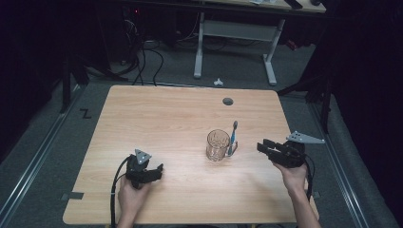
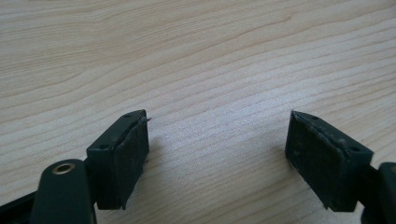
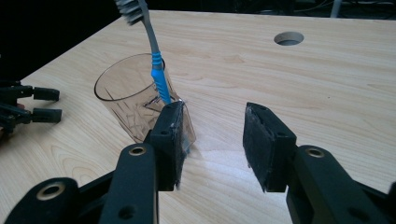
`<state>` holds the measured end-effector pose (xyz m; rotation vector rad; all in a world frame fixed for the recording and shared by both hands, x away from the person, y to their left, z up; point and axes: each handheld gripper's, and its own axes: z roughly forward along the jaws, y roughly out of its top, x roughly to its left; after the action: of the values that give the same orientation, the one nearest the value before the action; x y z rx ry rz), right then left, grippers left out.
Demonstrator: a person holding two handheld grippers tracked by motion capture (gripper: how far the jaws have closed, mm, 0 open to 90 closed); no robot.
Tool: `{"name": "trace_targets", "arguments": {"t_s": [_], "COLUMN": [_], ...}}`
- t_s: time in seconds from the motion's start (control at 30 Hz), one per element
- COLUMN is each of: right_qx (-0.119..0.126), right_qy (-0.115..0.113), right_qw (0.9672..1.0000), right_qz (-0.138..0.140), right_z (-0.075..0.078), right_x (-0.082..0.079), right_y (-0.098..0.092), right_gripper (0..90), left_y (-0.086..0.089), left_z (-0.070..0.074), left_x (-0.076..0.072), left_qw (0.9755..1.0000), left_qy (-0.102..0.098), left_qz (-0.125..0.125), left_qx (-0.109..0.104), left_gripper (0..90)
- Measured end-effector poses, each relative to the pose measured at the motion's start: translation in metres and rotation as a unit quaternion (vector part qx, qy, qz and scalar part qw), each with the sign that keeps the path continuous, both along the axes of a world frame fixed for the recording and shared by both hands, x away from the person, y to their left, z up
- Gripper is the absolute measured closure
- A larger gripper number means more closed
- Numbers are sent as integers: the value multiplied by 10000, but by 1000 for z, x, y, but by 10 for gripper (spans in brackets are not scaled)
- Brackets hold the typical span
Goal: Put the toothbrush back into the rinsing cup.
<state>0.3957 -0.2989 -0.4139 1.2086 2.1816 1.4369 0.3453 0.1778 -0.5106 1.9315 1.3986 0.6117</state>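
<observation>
High view: brush [image 1: 233, 138] leans against right side of glass [image 1: 218, 145], mid-table, handle foot on wood, bristles up, long axis near upright. Right gripper [image 1: 264, 147] nearer, just right of brush, jaws part open, empty. Left gripper [image 1: 154, 170] well apart, jaws wide, empty.

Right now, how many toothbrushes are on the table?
1. The toothbrush stands upright, leaning against the outside of the glass on the side nearest the right gripper, bristles up. Nothing else on the table could hide another.
</observation>
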Motion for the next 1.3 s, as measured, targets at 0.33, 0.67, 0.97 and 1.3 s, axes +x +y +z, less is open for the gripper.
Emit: {"name": "trace_targets", "arguments": {"t_s": [0.33, 0.67, 0.97, 1.3], "right_qx": [36, -52, -77, -186], "right_qy": [86, 136, 153, 188], "right_qw": [9999, 9998, 9997, 9993], "right_qz": [-69, -139, -185, -250], "right_z": [-11, -21, -29, -38], "right_x": [-6, -10, -12, -13], "right_y": [-3, -4, -5, -4], "right_gripper": [587, 586, 586, 583], "left_y": [0, 0, 0, 0], "left_z": [0, 0, 0, 0], "left_x": [0, 0, 0, 0], "left_qw": [10000, 10000, 10000, 10000], "left_qy": [0, 2, 2, 3], "left_qz": [1, 1, 0, -1], "left_qx": [1, 1, 2, 4], "left_gripper": [221, 221, 221, 221]}}
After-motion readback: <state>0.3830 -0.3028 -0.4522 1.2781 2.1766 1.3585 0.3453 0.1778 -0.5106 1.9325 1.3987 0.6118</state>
